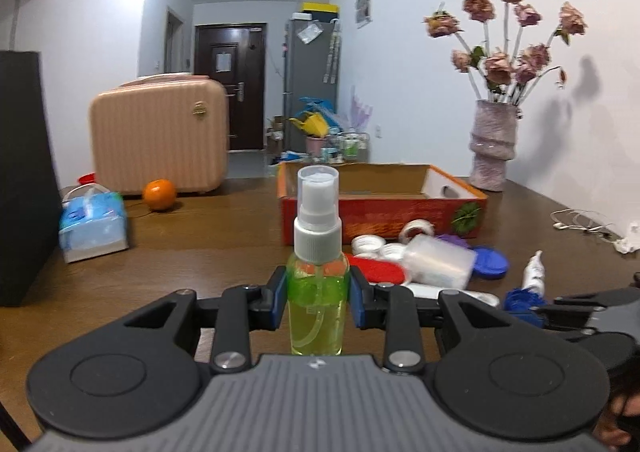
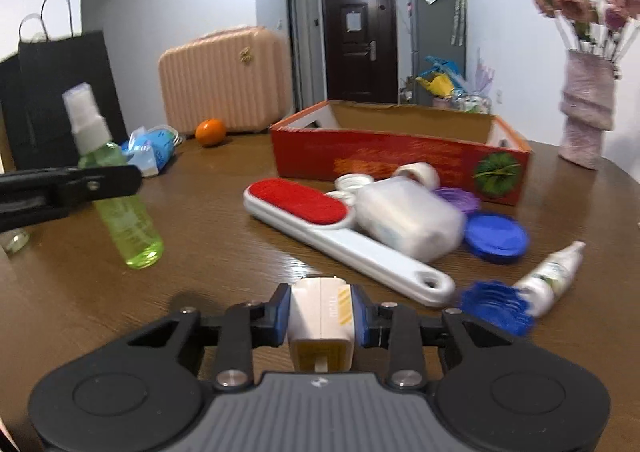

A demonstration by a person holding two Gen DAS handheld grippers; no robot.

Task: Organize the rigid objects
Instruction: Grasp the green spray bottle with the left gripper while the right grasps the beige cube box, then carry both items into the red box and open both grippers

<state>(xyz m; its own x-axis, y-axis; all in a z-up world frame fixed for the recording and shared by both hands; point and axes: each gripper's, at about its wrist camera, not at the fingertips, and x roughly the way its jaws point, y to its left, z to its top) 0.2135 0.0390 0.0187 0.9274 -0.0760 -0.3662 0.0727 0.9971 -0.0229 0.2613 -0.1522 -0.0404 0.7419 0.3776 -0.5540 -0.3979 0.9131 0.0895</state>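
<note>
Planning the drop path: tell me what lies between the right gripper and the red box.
In the right wrist view, the lint brush and a white jar lie between the right gripper and the red box.

— How was the green spray bottle (image 1: 318,292) found?
— It was seen upright, capped in white, clamped at its middle.
— And the white charger block (image 2: 322,322)?
— It was pinched between blue pads.
— What was left on the table?
— A red-padded lint brush (image 2: 320,224), a blue lid (image 2: 496,237) and a white tube (image 2: 554,278) were spread before the open red box (image 2: 400,156)
</note>
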